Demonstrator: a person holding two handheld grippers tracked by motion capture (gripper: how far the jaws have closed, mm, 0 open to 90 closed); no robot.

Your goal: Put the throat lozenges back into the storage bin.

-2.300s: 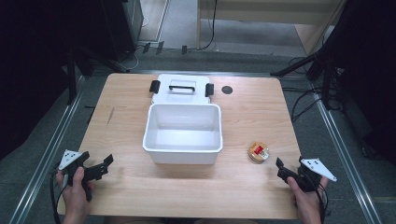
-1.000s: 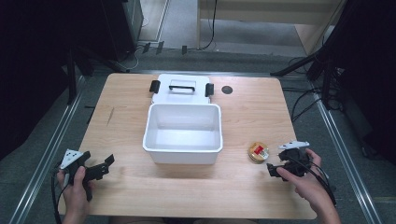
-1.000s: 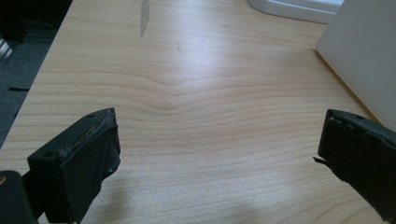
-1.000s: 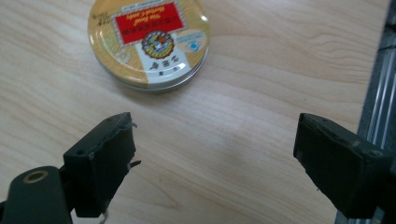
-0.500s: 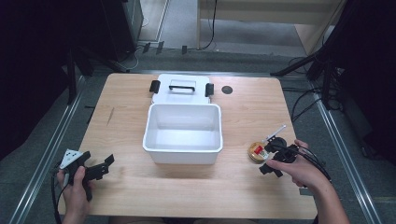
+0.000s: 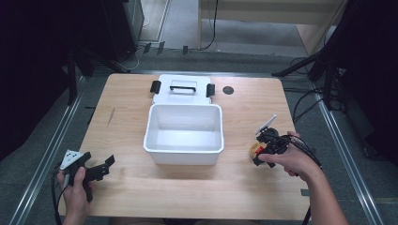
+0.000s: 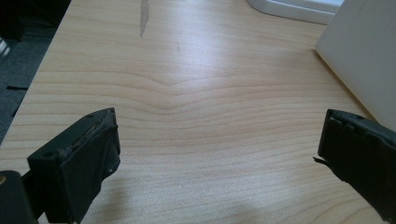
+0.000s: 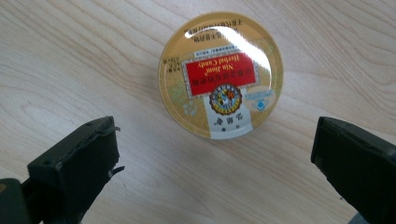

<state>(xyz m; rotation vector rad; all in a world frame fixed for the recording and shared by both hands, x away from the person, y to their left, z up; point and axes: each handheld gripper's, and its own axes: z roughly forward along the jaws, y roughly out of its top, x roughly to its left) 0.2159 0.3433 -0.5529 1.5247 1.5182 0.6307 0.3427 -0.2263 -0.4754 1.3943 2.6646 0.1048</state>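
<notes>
A small round gold tin (image 8: 221,74) with a red label lies flat on the wooden table (image 6: 126,126), to the right of the white bin (image 6: 184,133). My right gripper (image 8: 212,163) hangs just above it, jaws wide apart, the tin lying a little ahead of the gap between them. From above, that gripper (image 6: 263,149) covers most of the tin (image 6: 255,150). My left gripper (image 6: 104,168) rests near the front left corner, open, with bare wood between its jaws (image 7: 219,154).
The open white bin is empty and sits mid-table; its side wall (image 7: 364,56) shows at the right of the left gripper view. A white lid (image 6: 180,89) with a black handle and clips lies behind the bin. A dark round hole (image 6: 228,90) marks the table's far right.
My right gripper has travelled from the table's front right corner leftward and forward until it hovers over the tin. The left gripper has stayed where it was.
</notes>
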